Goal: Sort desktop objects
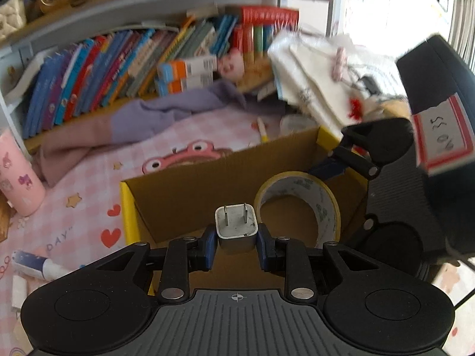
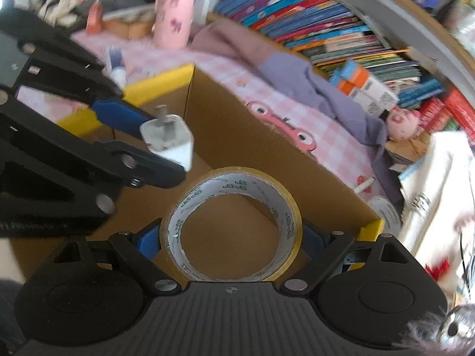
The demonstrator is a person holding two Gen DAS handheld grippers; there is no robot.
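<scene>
Left gripper (image 1: 237, 241) clamps the charger (image 1: 236, 227) by its flat sides, right gripper (image 2: 231, 237) pinches the tape (image 2: 231, 225) across its rim — both over the box (image 1: 190, 187). I'd judge both light, stiff — charger slick.

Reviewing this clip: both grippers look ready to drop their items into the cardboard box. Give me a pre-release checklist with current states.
1. Left gripper shut on the charger plug: ok.
2. Right gripper shut on the tape roll: ok.
3. Both items over the open cardboard box: ok.
4. Grippers apart from each other: ok.
5. Box floor free beneath both items: cannot tell, partly hidden.
</scene>
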